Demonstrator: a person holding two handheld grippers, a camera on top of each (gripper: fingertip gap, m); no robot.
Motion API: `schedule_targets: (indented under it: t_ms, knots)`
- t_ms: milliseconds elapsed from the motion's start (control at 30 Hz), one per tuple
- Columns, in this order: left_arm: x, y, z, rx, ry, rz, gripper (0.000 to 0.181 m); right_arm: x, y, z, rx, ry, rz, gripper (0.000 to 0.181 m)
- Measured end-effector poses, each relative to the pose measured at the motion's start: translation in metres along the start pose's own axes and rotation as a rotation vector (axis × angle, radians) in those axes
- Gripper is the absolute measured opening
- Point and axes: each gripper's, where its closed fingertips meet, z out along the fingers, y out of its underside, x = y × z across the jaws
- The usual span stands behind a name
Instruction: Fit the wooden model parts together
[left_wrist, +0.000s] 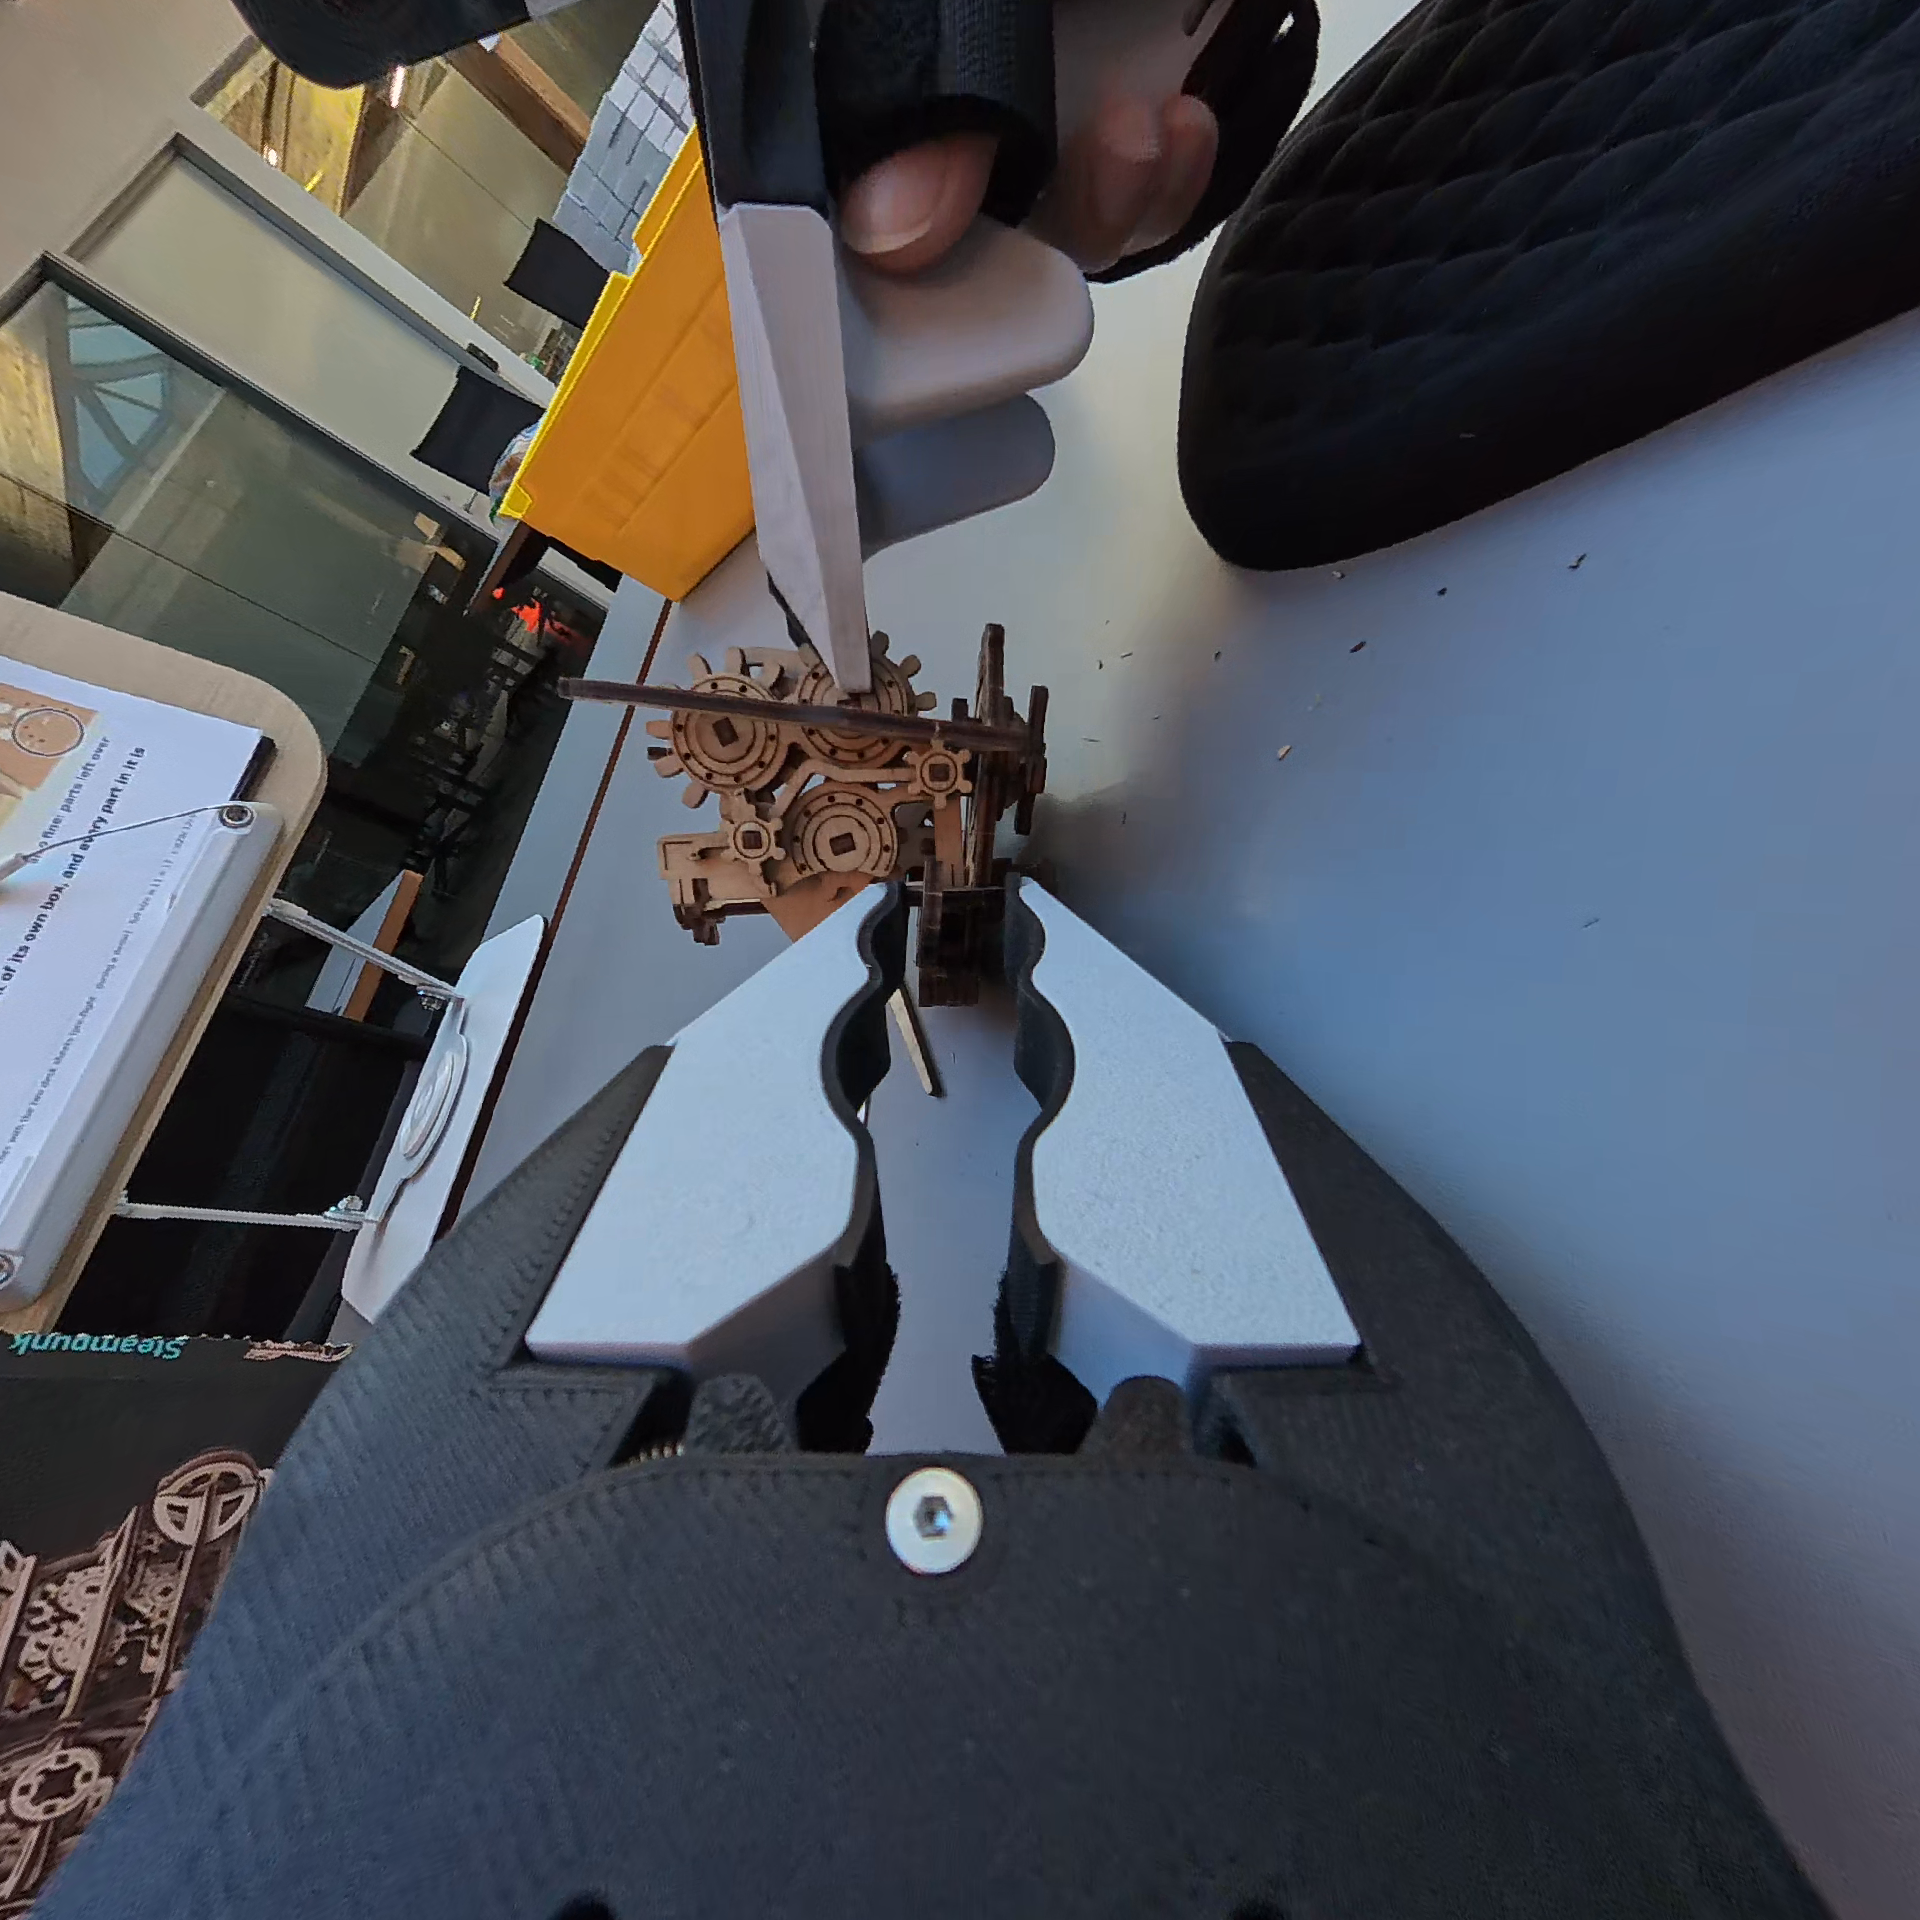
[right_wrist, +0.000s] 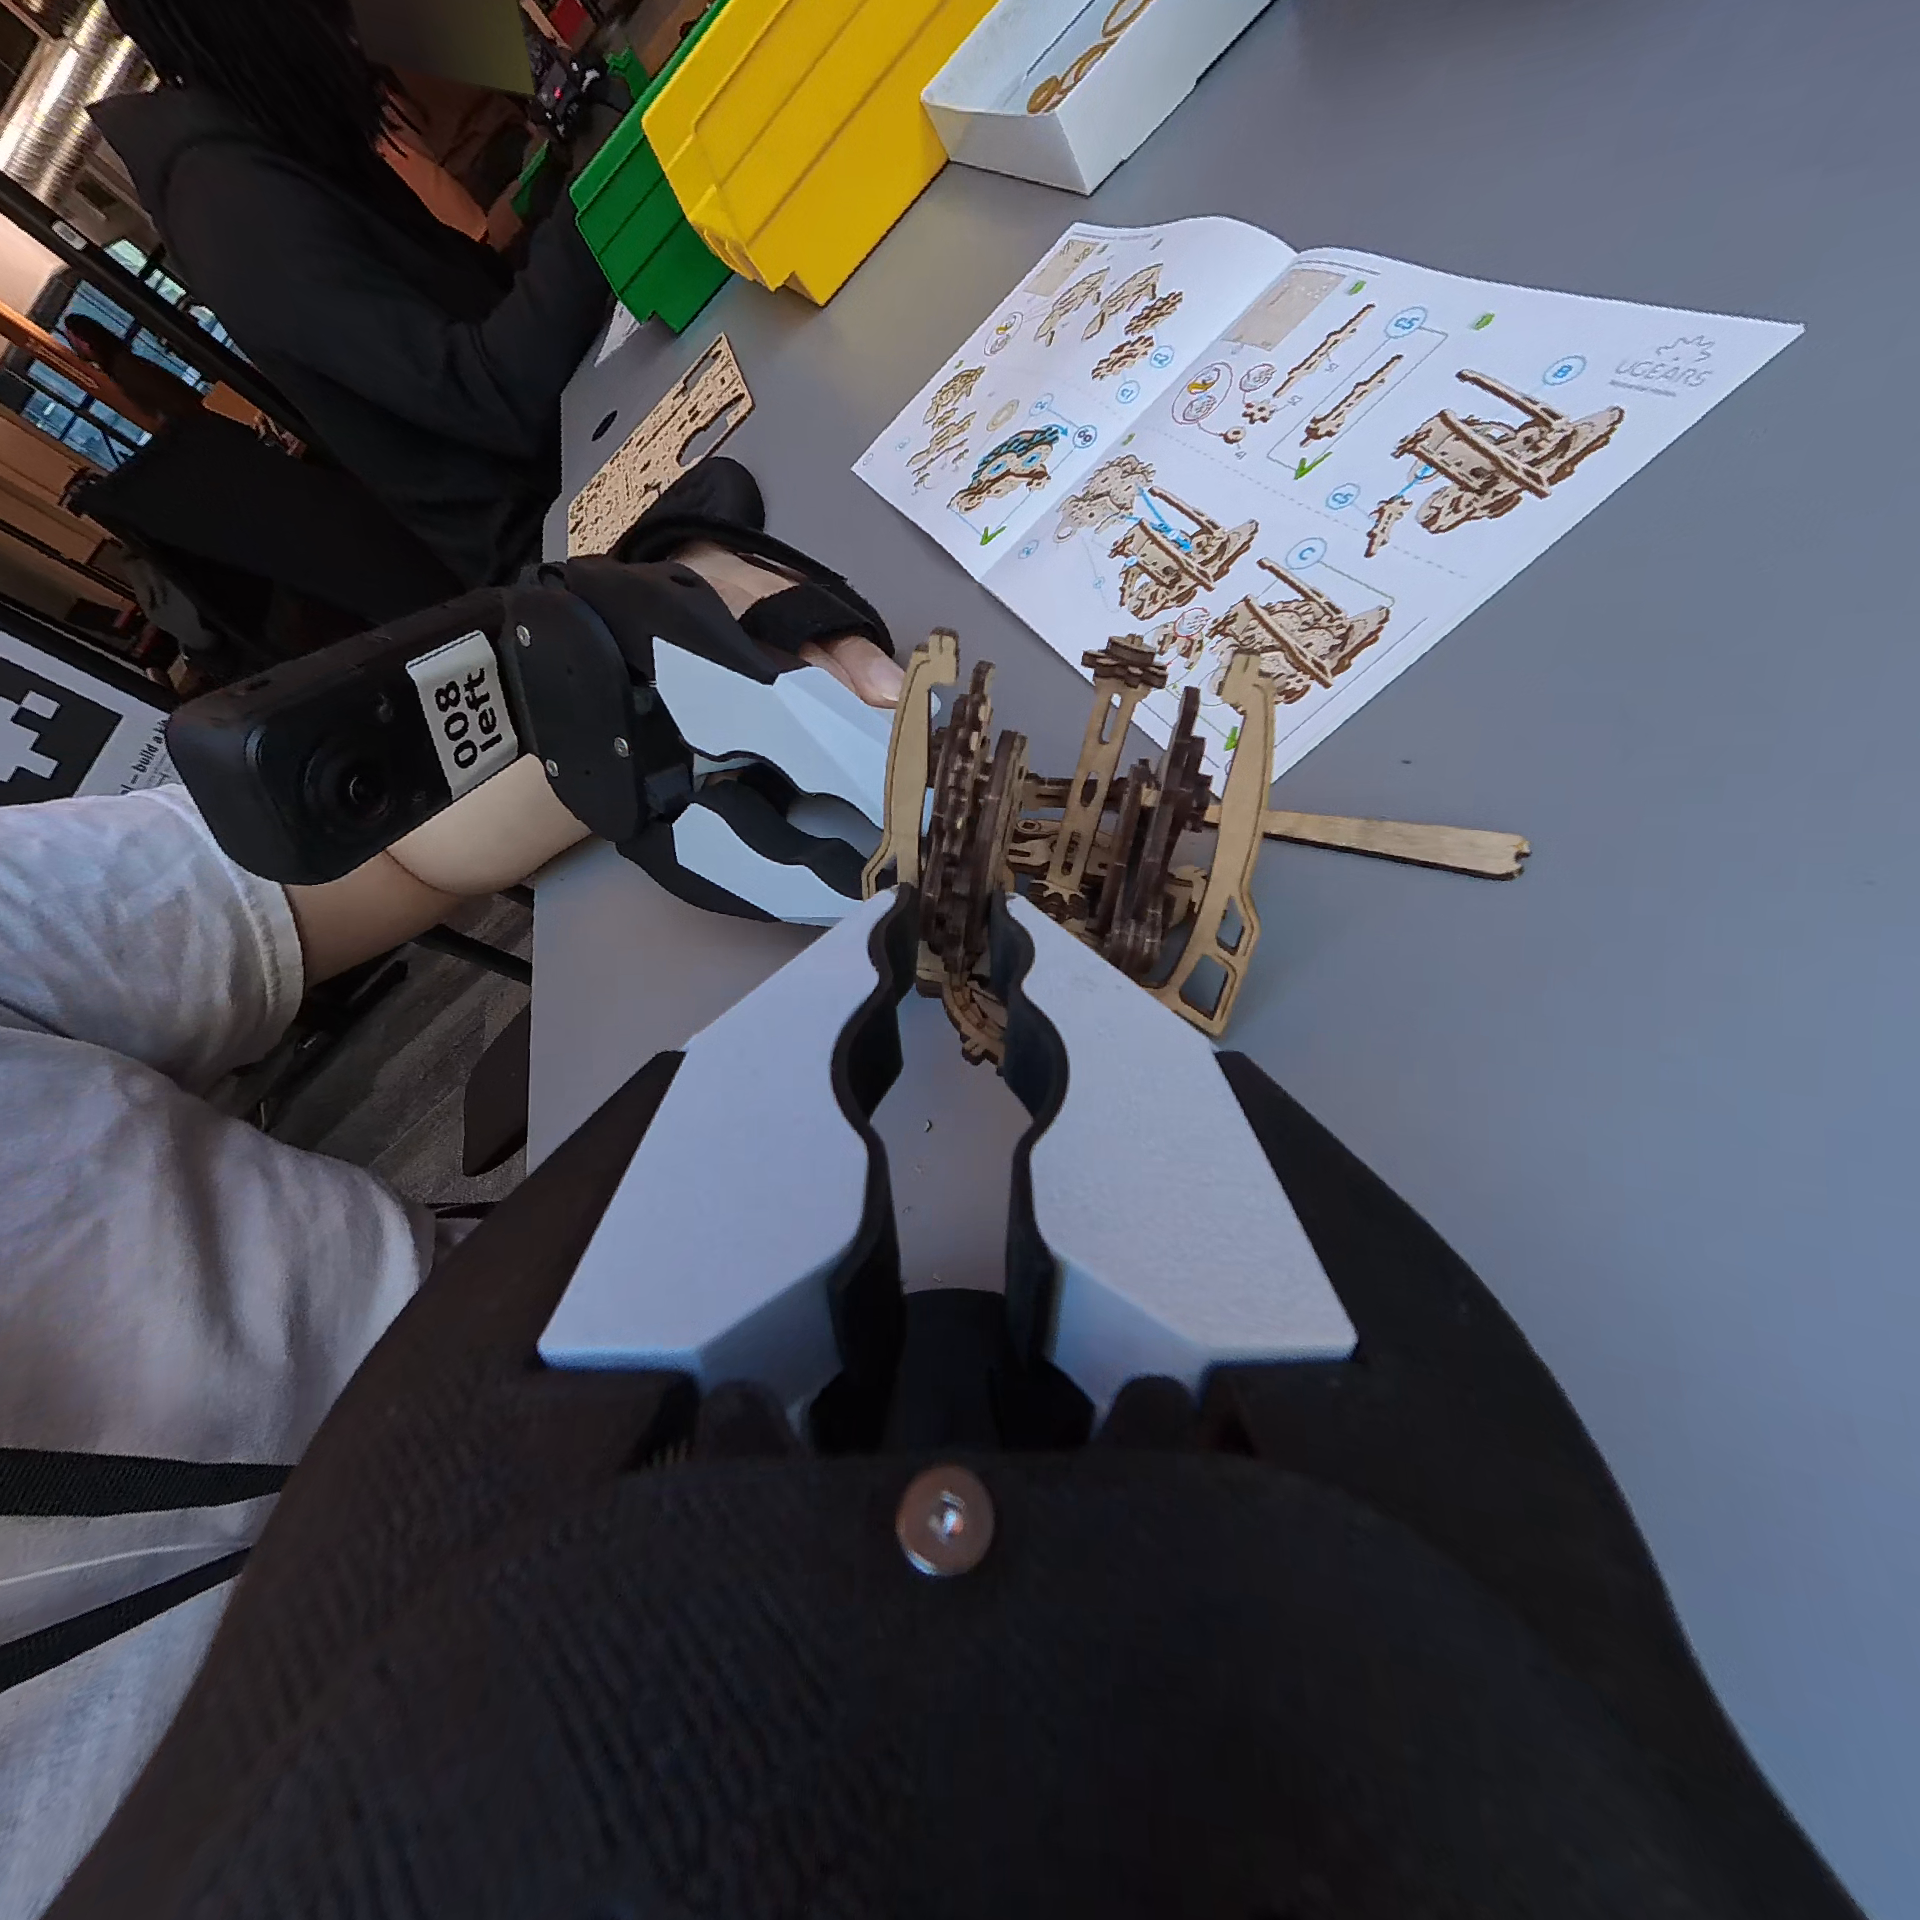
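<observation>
We grip one wooden model (right_wrist: 1070, 831) with both tongs, left (left_wrist: 948, 914) and right (right_wrist: 951, 925), near the desk (right_wrist: 1558, 1143) edge.

Left gripper (left_wrist: 948, 914) fingertips cover the lower edge of the wooden gear model (left_wrist: 831, 790); pad contact there cannot be confirmed. Right gripper (right_wrist: 954, 914) tips mask the model's near gears. Beyond it, a wooden strip (right_wrist: 1392, 836) runs partly behind the model. Instruction booklet (right_wrist: 1351, 416) figures too small to resolve

model (right_wrist: 1081, 831) on table (right_wrist: 1558, 1351), booklet (right_wrist: 1299, 416) behind
</observation>
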Motion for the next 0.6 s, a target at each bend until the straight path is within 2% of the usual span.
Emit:
schedule_targets:
  t_ms: [300,600]
  knots:
    - [0.0003,-0.0003,0.0003,-0.002,0.001,0.002,0.017,-0.0007,0.0045,-0.0013,-0.015,-0.046,0.044,0.011]
    - [0.0004,-0.0046,-0.0016,0.021,0.016,-0.041,0.017,-0.0026,-0.0001,-0.0039,0.078,-0.029,-0.008,0.010]
